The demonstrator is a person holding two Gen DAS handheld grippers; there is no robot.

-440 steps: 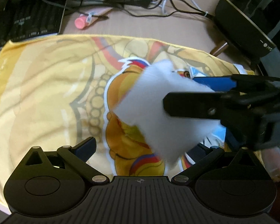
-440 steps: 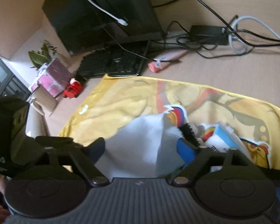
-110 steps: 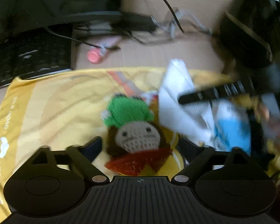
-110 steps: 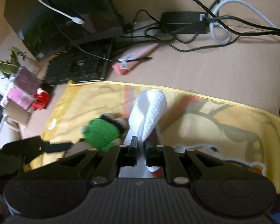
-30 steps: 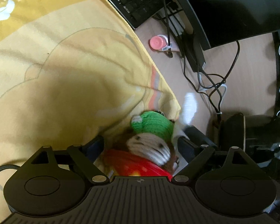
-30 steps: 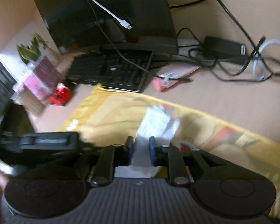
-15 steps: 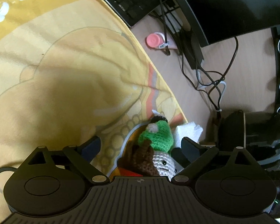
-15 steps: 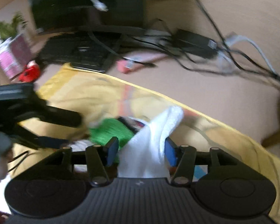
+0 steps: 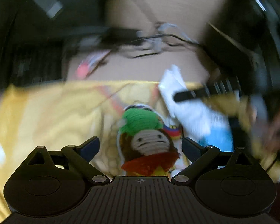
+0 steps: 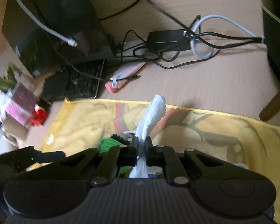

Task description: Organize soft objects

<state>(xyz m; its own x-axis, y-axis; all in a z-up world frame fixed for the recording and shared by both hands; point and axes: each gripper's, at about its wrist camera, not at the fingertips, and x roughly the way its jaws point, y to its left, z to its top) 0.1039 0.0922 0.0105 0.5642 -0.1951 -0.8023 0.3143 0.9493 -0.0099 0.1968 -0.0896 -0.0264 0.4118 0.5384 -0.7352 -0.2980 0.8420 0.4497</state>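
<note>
Fingers of the right gripper (image 10: 141, 145) are pinching one white cloth (image 10: 155, 112). Left gripper (image 9: 140, 145) fingers are spreading wide around one crocheted doll (image 9: 145, 140), lying untouched between them on the yellow towel (image 9: 56, 112).

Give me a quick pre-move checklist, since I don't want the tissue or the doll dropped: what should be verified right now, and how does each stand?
1. Right tool shut on the white tissue: ok.
2. Tissue clear of the yellow cloth, its free end standing up: ok.
3. Left tool open, nothing gripped: ok.
4. Crocheted doll lying between the left tool's fingers, untouched: ok.
5. Left wrist view sharp enough to aim: not ok, heavily blurred.
6. Cables and pink tube off the cloth: ok.
</note>
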